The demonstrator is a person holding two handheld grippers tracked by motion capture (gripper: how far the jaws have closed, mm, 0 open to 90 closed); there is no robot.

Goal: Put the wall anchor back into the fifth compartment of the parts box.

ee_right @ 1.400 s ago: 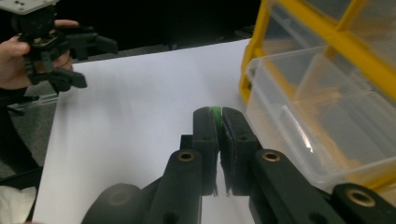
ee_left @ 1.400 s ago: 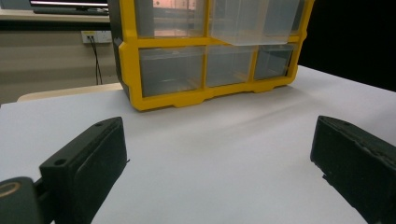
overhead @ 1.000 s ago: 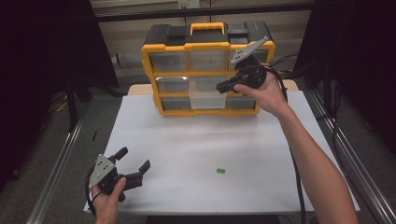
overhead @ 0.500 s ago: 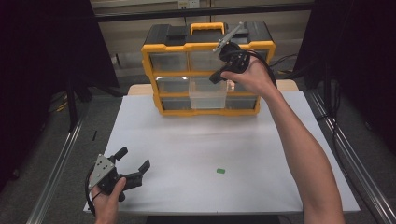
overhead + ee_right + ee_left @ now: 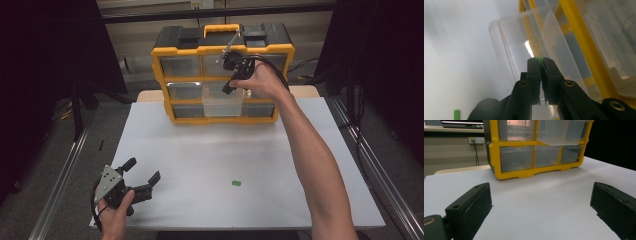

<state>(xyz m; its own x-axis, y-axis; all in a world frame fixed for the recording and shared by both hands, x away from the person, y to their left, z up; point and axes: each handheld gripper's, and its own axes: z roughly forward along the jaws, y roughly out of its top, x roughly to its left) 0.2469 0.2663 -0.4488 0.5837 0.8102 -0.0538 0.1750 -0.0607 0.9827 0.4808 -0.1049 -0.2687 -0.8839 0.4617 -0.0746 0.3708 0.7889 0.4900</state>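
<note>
1. Right gripper (image 5: 541,62): jaws pressed together on a small green piece (image 5: 539,59), of which a sliver is seen between the tips; held above the open clear drawer (image 5: 524,50).
2. Green piece: pinched in the right gripper, over the drawer's mouth, not yet inside.
3. Clear drawer (image 5: 222,102): pulled out from the middle row of the yellow organizer (image 5: 222,47), centre column; its contents cannot be told.
4. Yellow organizer: stood upright at the far edge of the white table (image 5: 200,150), with a black top and a yellow carry handle (image 5: 220,30).
5. Second green piece (image 5: 236,183): laid flat on the table, near the front, well apart from the organizer.
6. Left gripper (image 5: 142,176): jaws spread wide, nothing between them; held low at the table's near left corner, pointed toward the organizer.
</note>
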